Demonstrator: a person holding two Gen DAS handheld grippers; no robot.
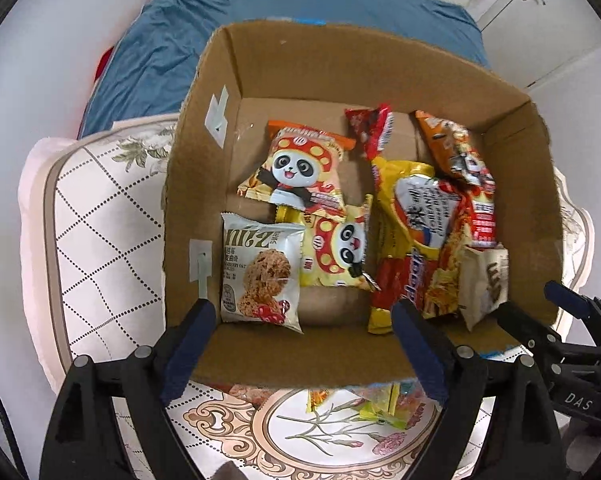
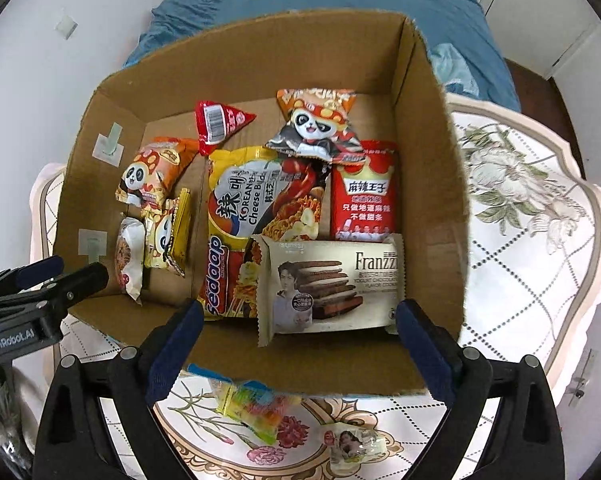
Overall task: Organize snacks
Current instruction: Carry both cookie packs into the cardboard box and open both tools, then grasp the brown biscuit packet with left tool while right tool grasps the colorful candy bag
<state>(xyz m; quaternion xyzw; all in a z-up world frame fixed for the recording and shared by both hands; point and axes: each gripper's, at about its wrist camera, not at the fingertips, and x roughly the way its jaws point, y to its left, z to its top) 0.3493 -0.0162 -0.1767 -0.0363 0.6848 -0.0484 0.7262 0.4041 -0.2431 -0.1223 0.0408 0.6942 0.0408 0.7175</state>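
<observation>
Above the cardboard box (image 2: 236,56) (packed with snacks), left gripper (image 1: 304,334) and right gripper (image 2: 298,330) both hang released.

An open brown cardboard box (image 2: 236,60) holds flat-lying packets: a beige Franzzi cookie pack (image 2: 332,284) overlapping a yellow-red noodle bag (image 2: 252,208), a red spicy-strip pouch (image 2: 362,192), panda-print packets (image 1: 296,168) and a white oat-cookie pack (image 1: 260,276).

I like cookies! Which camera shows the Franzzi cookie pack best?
The right wrist view. There the Franzzi pack lies flat in the box, its whole front and name showing. The left wrist view catches only its end, squeezed beside the noodle bag, name unreadable.
</observation>
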